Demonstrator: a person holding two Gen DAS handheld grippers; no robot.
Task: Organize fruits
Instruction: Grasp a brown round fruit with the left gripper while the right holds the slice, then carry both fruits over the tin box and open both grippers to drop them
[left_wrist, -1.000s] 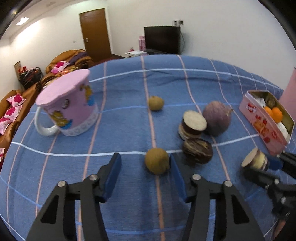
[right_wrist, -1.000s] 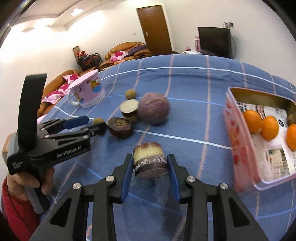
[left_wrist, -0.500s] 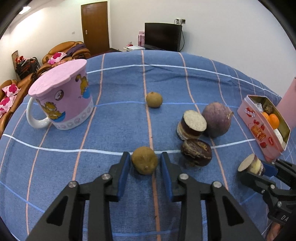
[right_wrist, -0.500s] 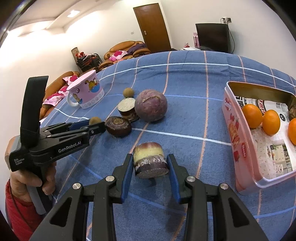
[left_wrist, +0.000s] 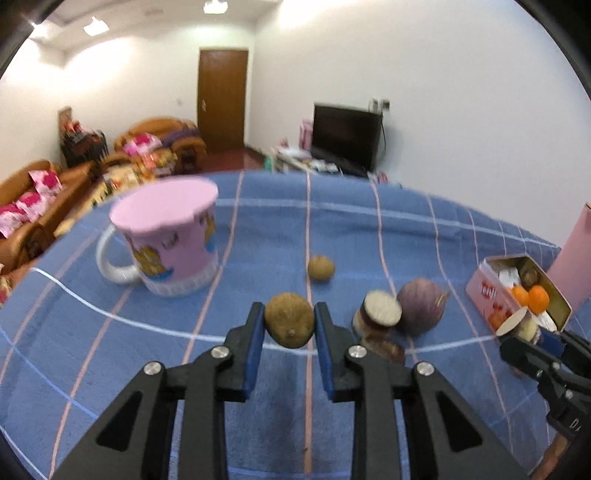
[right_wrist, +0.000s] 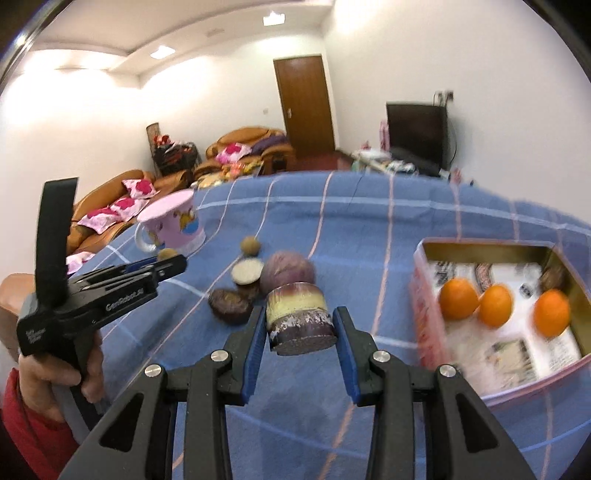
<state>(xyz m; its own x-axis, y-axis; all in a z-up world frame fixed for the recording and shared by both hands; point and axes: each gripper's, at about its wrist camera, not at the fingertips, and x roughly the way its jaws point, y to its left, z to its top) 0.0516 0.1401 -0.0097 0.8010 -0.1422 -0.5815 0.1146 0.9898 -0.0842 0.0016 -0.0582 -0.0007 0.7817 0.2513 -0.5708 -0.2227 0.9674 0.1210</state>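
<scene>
My left gripper (left_wrist: 289, 322) is shut on a small round brown fruit (left_wrist: 289, 319), held above the blue checked cloth. My right gripper (right_wrist: 301, 320) is shut on a cut purple fruit piece (right_wrist: 300, 318) with a pale band, also off the cloth. On the cloth lie another small brown fruit (left_wrist: 320, 268), a whole purple fruit (left_wrist: 421, 301), a cut piece with a pale face (left_wrist: 377, 313) and a dark piece (right_wrist: 229, 301). A pink tin (right_wrist: 495, 248) to the right holds three oranges (right_wrist: 495, 305). The left gripper (right_wrist: 166, 264) also shows in the right wrist view, a hand (right_wrist: 40, 373) on its handle.
A pink cartoon mug (left_wrist: 168, 236) with a white handle stands upside down at the left of the cloth (left_wrist: 369, 229). A tall pink object (left_wrist: 576, 258) stands behind the tin. Sofas, a door and a dark screen lie beyond the table.
The left jaws shut on the small brown fruit and lifted it off the cloth. The right gripper rose with its cut purple piece. Both views tilted upward.
</scene>
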